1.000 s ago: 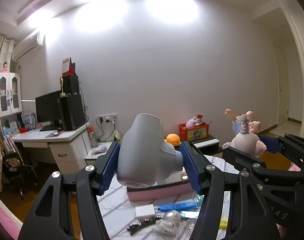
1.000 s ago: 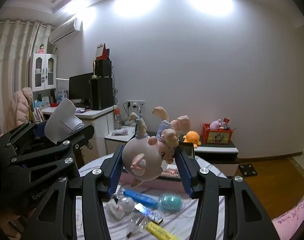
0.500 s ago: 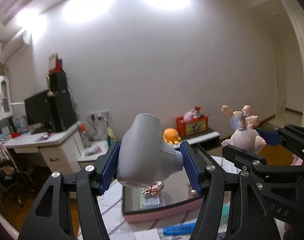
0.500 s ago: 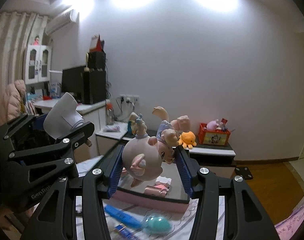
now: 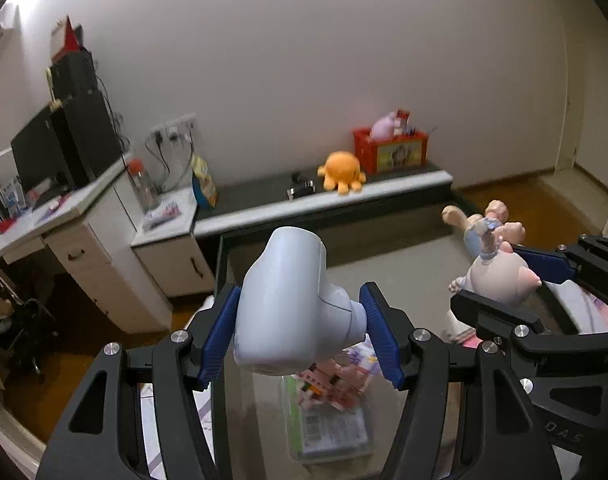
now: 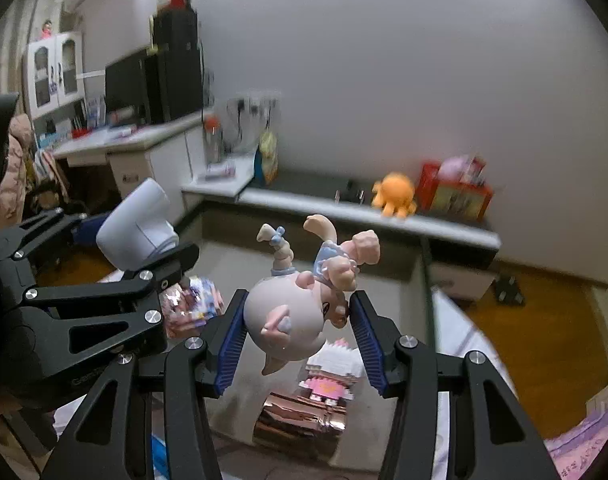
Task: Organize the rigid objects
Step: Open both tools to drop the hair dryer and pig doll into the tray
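My left gripper is shut on a pale grey plastic device, held above a dark open storage box. My right gripper is shut on a pink pig figurine, held upside down above the same box. Each gripper shows in the other view: the right one with the figurine at the right, the left one with the device at the left. A pink block toy, a shiny pink package and a clear packet lie in the box.
The box stands on a table with a striped cloth. Behind are a low dark bench with an orange plush octopus and a red toy box, and a white desk with a monitor at the left.
Both grippers have moved forward and tilted down over the box. The loose items on the cloth have dropped out of view; the box's inside now fills the lower view. Both grips are unchanged.
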Motion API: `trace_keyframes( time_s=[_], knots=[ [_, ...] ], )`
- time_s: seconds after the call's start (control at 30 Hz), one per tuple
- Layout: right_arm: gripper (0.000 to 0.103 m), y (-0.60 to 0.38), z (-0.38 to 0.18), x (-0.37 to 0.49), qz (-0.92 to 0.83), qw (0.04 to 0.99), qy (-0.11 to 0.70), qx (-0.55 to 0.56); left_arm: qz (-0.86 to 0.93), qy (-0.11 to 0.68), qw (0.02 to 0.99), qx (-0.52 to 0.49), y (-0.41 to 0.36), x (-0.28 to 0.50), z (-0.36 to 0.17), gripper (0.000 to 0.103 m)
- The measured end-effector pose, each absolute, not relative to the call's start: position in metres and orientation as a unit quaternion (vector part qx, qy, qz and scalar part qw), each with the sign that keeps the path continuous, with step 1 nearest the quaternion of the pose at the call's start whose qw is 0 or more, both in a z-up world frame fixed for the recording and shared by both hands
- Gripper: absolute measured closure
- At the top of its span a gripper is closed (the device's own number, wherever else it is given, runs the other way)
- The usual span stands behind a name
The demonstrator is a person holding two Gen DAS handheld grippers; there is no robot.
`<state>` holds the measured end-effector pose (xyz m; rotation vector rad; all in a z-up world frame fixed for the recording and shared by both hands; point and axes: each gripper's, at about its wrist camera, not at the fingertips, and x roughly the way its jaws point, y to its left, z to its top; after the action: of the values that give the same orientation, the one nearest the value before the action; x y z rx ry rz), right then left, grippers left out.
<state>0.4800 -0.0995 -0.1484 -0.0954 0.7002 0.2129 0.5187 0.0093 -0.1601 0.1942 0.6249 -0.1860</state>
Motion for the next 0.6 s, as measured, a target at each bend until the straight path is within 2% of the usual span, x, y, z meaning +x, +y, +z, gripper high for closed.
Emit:
trace_keyframes(
  time_s=[0.1,0.23,0.33,0.4,0.47,0.53,0.6],
  knots=[
    [0.061,-0.098,-0.163,0.497,0.119,0.919,0.374,-0.040,-0.090,0.316,0.939,0.100,0.008,0.532,-0.171,0.041],
    [0.062,-0.094,-0.168,0.501,0.115,0.916,0.380,-0.052,-0.085,0.314,0.941,0.099,0.010,0.538,-0.174,0.039],
    [0.062,-0.098,-0.171,0.503,0.115,0.915,0.385,-0.043,-0.073,0.316,0.940,0.100,0.011,0.541,-0.177,0.026],
    [0.062,-0.100,-0.171,0.501,0.108,0.917,0.382,-0.042,-0.062,0.306,0.945,0.094,0.014,0.536,-0.173,0.008],
    [0.059,-0.103,-0.165,0.496,0.108,0.921,0.374,-0.037,-0.059,0.298,0.949,0.085,0.018,0.534,-0.169,0.002],
    [0.040,-0.101,-0.153,0.487,0.103,0.927,0.358,-0.038,-0.061,0.287,0.953,0.071,0.023,0.523,-0.158,0.001],
    [0.031,-0.103,-0.140,0.474,0.096,0.934,0.341,-0.041,-0.065,0.279,0.956,0.063,0.027,0.510,-0.148,0.000]
  ],
)
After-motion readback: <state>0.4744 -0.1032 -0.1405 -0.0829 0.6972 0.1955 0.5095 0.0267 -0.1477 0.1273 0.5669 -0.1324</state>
